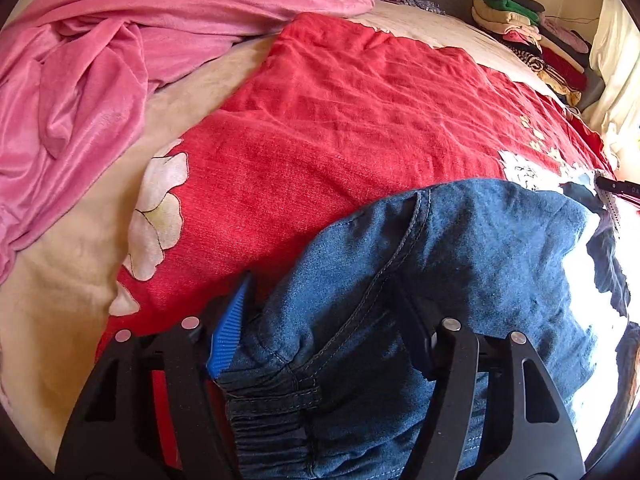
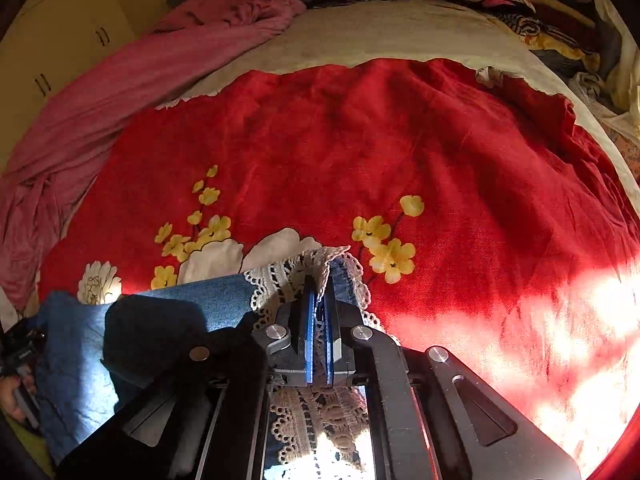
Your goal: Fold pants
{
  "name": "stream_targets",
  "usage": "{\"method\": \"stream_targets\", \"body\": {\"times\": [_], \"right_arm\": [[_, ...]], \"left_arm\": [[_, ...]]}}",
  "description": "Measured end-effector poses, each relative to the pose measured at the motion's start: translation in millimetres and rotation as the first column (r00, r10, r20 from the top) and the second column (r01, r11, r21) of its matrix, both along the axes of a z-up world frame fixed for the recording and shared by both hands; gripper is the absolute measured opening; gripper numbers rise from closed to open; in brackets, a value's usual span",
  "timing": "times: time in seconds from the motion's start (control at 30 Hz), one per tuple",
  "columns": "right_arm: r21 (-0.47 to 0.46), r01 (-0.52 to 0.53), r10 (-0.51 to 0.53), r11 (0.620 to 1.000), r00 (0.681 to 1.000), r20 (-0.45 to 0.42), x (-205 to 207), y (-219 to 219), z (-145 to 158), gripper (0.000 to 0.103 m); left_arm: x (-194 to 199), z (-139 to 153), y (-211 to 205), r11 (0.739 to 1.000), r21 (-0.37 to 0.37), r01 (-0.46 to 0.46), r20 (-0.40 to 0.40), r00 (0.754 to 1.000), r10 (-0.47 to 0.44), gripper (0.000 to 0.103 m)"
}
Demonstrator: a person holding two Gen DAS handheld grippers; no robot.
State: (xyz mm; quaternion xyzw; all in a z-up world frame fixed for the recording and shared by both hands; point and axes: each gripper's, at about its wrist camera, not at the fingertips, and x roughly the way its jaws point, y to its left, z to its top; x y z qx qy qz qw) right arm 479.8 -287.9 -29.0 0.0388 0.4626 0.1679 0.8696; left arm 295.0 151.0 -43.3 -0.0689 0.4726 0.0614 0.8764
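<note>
Blue denim pants [image 1: 460, 264] lie on a red floral sheet [image 1: 340, 128]. Their gathered elastic waistband [image 1: 272, 412] sits between the fingers of my left gripper [image 1: 320, 320]. The jaws stand wide, the ribbed blue pad [image 1: 230, 328] shows its bare face beside the denim, and the other finger is half hidden by a fold. In the right wrist view my right gripper [image 2: 319, 284] is shut on the white lace cuff [image 2: 296, 272] at the end of a pant leg [image 2: 216, 296], which it lifts slightly off the sheet.
A crumpled pink blanket [image 1: 80, 92] lies along the left of the cream bed [image 1: 52, 280]. Stacked folded clothes [image 1: 532, 40] sit at the far right corner. Cupboard doors [image 2: 60, 52] stand beyond the bed. A hand [image 2: 12, 396] shows at the lower left. Sunlight glares at the right.
</note>
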Motion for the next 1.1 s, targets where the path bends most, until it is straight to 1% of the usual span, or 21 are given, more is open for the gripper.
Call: {"method": "stream_targets", "body": {"times": [0.07,0.13,0.17,0.23,0.27,0.3,0.33,0.37,0.4,0.43,0.5,0.57,0.6,0.67,0.73,0.77,0.8,0.87,1.0,1.03,1.1], "right_arm": [[-0.013,0.036,-0.036,0.999,0.999,0.007,1,-8,0,0.003],[-0.044,0.04,-0.04,0.998,0.999,-0.004,4,-7,-7,0.003],[-0.094,0.034,-0.035,0.995,0.999,-0.002,5,-1,-12,0.004],[-0.186,0.033,-0.03,0.982,0.999,0.017,5,10,-21,0.009],[-0.226,0.033,-0.03,0.974,0.999,0.018,6,14,-26,0.023],[-0.253,0.038,-0.032,0.967,0.999,0.026,5,15,-27,0.031],[-0.269,0.057,-0.047,0.961,0.998,0.041,4,13,-25,0.035],[-0.285,0.086,-0.075,0.955,0.996,0.05,4,10,-22,0.053],[-0.276,0.108,-0.096,0.955,0.994,0.057,1,5,-17,0.073],[-0.25,0.116,-0.1,0.961,0.992,0.076,-3,1,-10,0.077],[-0.195,0.087,-0.064,0.977,0.991,0.12,-14,0,9,0.077],[-0.154,-0.014,0.037,0.988,0.989,0.144,-28,10,27,0.079],[-0.151,-0.085,0.108,0.985,0.981,0.158,-38,21,36,0.08],[-0.164,-0.221,0.249,0.961,0.952,0.179,-56,50,49,0.08],[-0.161,-0.354,0.38,0.921,0.907,0.181,-72,81,56,0.08],[-0.148,-0.417,0.438,0.897,0.884,0.163,-78,99,57,0.085],[-0.137,-0.464,0.481,0.875,0.863,0.151,-83,115,57,0.094],[-0.133,-0.538,0.552,0.833,0.823,0.134,-94,149,57,0.094],[-0.181,-0.636,0.656,0.751,0.748,0.095,-105,205,52,0.094],[-0.197,-0.648,0.67,0.736,0.738,0.08,-106,218,49,0.094],[-0.22,-0.659,0.684,0.719,0.728,0.052,-101,236,40,0.094]], "left_arm": [[1,-1,-1,1.0,0.002,0.001,0.002,1.0,-0.001,0.06],[0,-1,-1,1.0,0.003,0.001,0.003,1.0,-0.001,0.061],[0,-1,-1,1.0,0.003,0.001,0.002,1.0,-0.001,0.061],[0,-1,-1,1.0,0.004,0.0,0.001,1.0,0.0,0.061],[0,-2,-1,1.0,0.004,0.0,0.001,1.0,0.0,0.062],[-1,-2,0,1.0,0.003,0.0,0.001,1.0,0.0,0.062],[-1,-3,1,1.0,-0.001,0.0,0.002,1.0,0.0,0.062],[-1,-3,2,1.0,-0.005,0.0,0.004,1.0,0.0,0.062],[-2,-2,2,1.0,-0.011,0.002,0.007,1.0,-0.002,0.062],[-3,-2,3,1.0,-0.017,0.005,0.011,1.0,-0.004,0.062],[-7,3,3,0.999,-0.03,0.013,0.028,1.0,-0.012,0.063],[-16,14,3,0.999,-0.034,0.022,0.062,0.998,-0.019,0.068],[-21,20,3,0.999,-0.032,0.027,0.085,0.996,-0.024,0.069],[-28,32,2,0.999,-0.014,0.032,0.12,0.992,-0.03,0.07],[-30,39,2,0.999,0.016,0.044,0.132,0.99,-0.045,0.072],[-29,40,3,0.998,0.027,0.055,0.128,0.99,-0.058,0.073],[-27,40,4,0.997,0.037,0.061,0.118,0.991,-0.065,0.073],[-22,37,5,0.996,0.057,0.075,0.09,0.993,-0.08,0.073],[-15,24,6,0.991,0.042,0.125,0.038,0.991,-0.126,0.073],[-13,22,6,0.989,0.046,0.137,0.033,0.99,-0.139,0.073],[-9,18,4,0.987,0.054,0.153,0.03,0.988,-0.154,0.073]]}}
